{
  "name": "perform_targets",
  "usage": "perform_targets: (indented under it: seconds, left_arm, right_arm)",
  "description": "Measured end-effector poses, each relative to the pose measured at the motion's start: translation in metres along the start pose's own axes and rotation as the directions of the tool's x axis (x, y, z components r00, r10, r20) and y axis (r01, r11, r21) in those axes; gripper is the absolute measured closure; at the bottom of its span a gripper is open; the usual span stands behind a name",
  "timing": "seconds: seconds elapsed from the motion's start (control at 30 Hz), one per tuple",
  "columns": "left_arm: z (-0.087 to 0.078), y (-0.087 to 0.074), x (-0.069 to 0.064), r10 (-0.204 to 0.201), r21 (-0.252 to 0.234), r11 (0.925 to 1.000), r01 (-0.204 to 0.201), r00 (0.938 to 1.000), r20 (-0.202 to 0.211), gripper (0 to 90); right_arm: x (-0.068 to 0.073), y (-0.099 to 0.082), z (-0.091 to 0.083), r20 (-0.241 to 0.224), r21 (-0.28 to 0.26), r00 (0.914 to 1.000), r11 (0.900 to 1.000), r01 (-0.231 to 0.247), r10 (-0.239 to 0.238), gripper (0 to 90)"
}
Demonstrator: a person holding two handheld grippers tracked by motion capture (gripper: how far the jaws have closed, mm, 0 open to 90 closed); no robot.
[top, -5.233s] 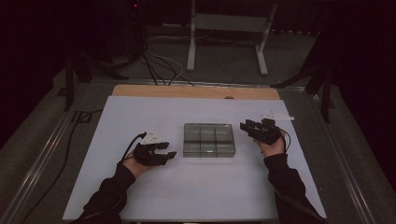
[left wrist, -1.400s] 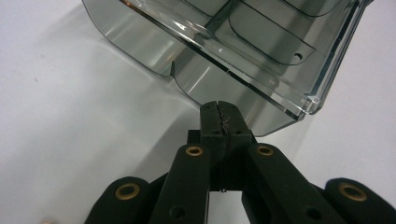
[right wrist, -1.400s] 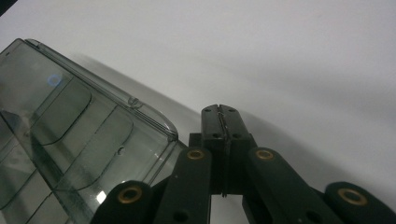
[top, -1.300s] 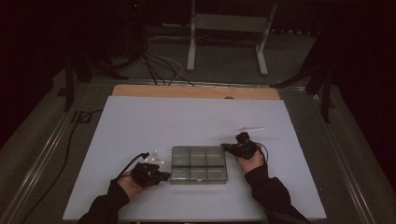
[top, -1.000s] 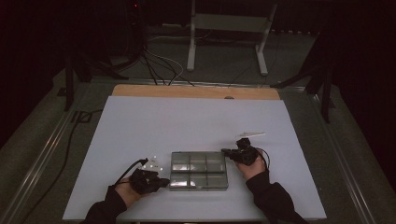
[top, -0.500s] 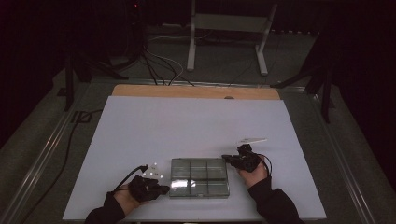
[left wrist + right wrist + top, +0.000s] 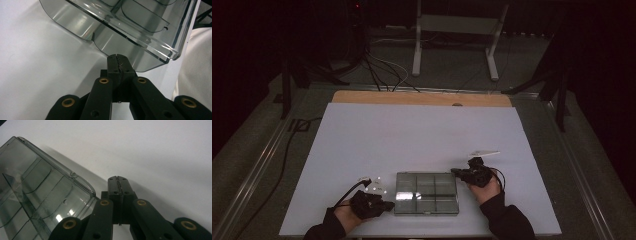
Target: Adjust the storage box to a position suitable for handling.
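Left hand-held gripper (image 7: pixel 117 58), right hand-held gripper (image 7: pixel 117 180) closed, flanking clear box (image 7: pixel 427 192).

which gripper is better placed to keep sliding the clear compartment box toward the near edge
Left, narrowly. The shut left gripper has its tips right against the compartment box wall, while the shut right gripper sits beside its corner, apparently just clear.

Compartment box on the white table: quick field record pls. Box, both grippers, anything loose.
box: clear smoky compartment box, lying flat near the table's front edge
surface: white table top
left gripper: jaws shut, empty, at the box's left front corner
right gripper: jaws shut, empty, at the box's right rear corner
contact: cannot tell whether either tip touches the box
loose: small white bits left of the box
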State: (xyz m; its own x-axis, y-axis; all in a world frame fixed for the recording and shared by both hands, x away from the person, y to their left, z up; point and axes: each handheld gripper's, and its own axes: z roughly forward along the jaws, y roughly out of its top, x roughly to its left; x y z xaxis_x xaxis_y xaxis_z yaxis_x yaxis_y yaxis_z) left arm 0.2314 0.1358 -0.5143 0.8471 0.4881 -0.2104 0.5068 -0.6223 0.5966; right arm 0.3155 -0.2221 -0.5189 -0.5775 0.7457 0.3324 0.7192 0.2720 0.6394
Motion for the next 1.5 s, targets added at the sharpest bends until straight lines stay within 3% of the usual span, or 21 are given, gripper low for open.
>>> perform_targets:
  seconds: [0.17,0.27,0.5,0.67,0.83,0.93,1.17,1.23,1.3,1.37,1.4,1.43,1.47,1.5]
  left_arm:
    - [0.002,-0.002,0.003,-0.004,-0.006,1.0,0.004,0.9999,0.013,90.0]
    - [0.0,-0.002,0.008,-0.013,-0.012,0.9999,0.013,0.9999,0.005,90.0]
    - [-0.018,0.002,0.02,-0.026,-0.064,0.9976,0.027,0.9996,0.007,87.8]
    - [-0.028,0.007,0.028,-0.023,-0.089,0.9957,0.025,0.9994,0.025,85.9]
    - [-0.034,0.009,0.031,0.005,-0.139,0.9902,0.006,0.9969,0.079,78.8]
    - [-0.038,0.012,0.031,0.033,-0.165,0.9862,-0.015,0.994,0.105,69.5]
    - [-0.042,0.015,0.025,0.093,-0.207,0.9757,-0.073,0.9918,0.088,42.0]
    - [-0.042,0.017,0.023,0.095,-0.202,0.9765,-0.073,0.9908,0.097,35.5]
    - [-0.041,0.017,0.021,0.103,-0.195,0.9775,-0.082,0.9895,0.102,31.5]
    - [-0.04,0.017,0.02,0.112,-0.183,0.979,-0.091,0.9881,0.106,19.7]
    - [-0.039,0.016,0.019,0.107,-0.182,0.9796,-0.085,0.9879,0.112,16.2]
    - [-0.039,0.016,0.019,0.099,-0.184,0.98,-0.076,0.9882,0.117,16.2]
    - [-0.039,0.016,0.02,0.096,-0.186,0.9799,-0.073,0.9885,0.117,15.7]
    - [-0.038,0.016,0.02,0.097,-0.188,0.9795,-0.074,0.9881,0.119,13.4]
  right_arm:
    - [0.0,-0.001,0.0,0.002,0.001,0.9999,0.9999,0.011,-0.011,90.0]
    - [0.002,0.001,0.0,0.016,-0.003,0.9991,0.9992,0.04,-0.04,90.0]
    - [0.002,0.008,-0.014,0.062,-0.049,0.9952,0.9957,0.079,-0.076,89.0]
    - [0.003,0.012,-0.025,0.033,-0.06,0.9933,0.9918,0.113,-0.111,82.5]
    - [0.006,0.012,-0.036,-0.035,-0.086,0.9897,0.987,0.135,-0.139,74.5]
    - [0.009,0.012,-0.046,-0.056,-0.108,0.9855,0.9822,0.154,-0.16,67.9]
    - [0.014,0.005,-0.065,-0.107,-0.146,0.9723,0.9706,0.191,-0.208,43.6]
    - [0.015,0.001,-0.069,-0.122,-0.159,0.9694,0.9682,0.193,-0.213,35.0]
    - [0.015,-0.001,-0.071,-0.12,-0.162,0.9688,0.9671,0.196,-0.217,31.7]
    - [0.017,-0.007,-0.075,-0.133,-0.178,0.9665,0.9646,0.195,-0.22,24.7]
    - [0.017,-0.008,-0.076,-0.152,-0.177,0.9625,0.9644,0.197,-0.224,19.5]
    - [0.018,-0.011,-0.078,-0.185,-0.182,0.9533,0.9617,0.205,-0.239,14.5]
    - [0.018,-0.013,-0.079,-0.201,-0.184,0.9476,0.9596,0.213,-0.249,15.1]
    - [0.02,-0.015,-0.08,-0.196,-0.184,0.9482,0.9591,0.215,-0.25,14.8]
